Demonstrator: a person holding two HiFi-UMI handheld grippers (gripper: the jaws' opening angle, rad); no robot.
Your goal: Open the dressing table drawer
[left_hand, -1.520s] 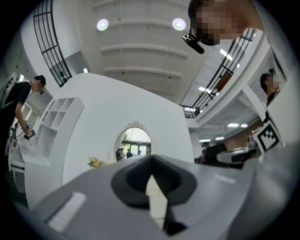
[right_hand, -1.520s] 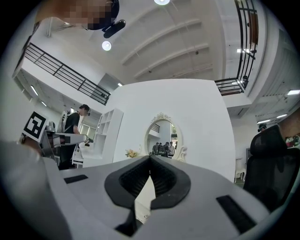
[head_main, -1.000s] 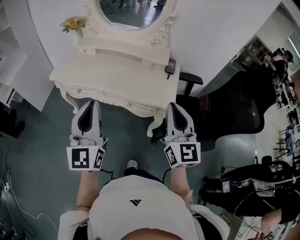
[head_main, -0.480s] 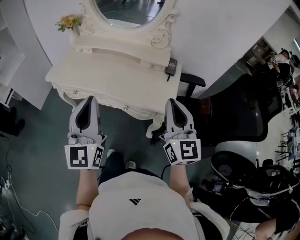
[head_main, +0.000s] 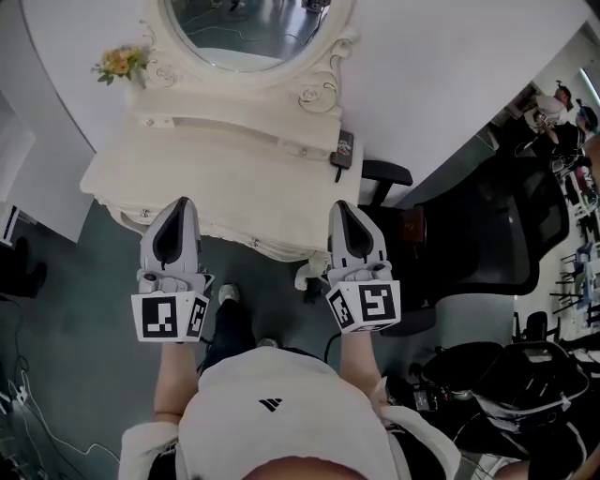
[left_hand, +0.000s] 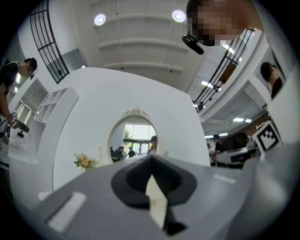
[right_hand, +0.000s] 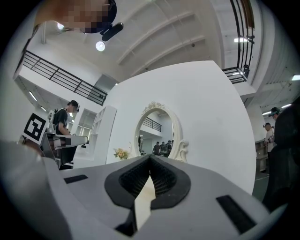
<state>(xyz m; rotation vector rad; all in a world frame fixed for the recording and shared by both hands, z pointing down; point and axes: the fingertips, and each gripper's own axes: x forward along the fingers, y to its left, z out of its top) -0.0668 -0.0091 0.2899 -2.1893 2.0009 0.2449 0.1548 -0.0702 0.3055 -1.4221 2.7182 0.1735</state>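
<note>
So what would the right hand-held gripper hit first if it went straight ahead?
Most likely the dressing table just ahead of the right hand-held gripper, though it might pass over the top to the mirror.

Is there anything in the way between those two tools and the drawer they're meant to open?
Nothing visible does. The left tool and right tool hang right at the dressing table's front, where the drawer is.
</note>
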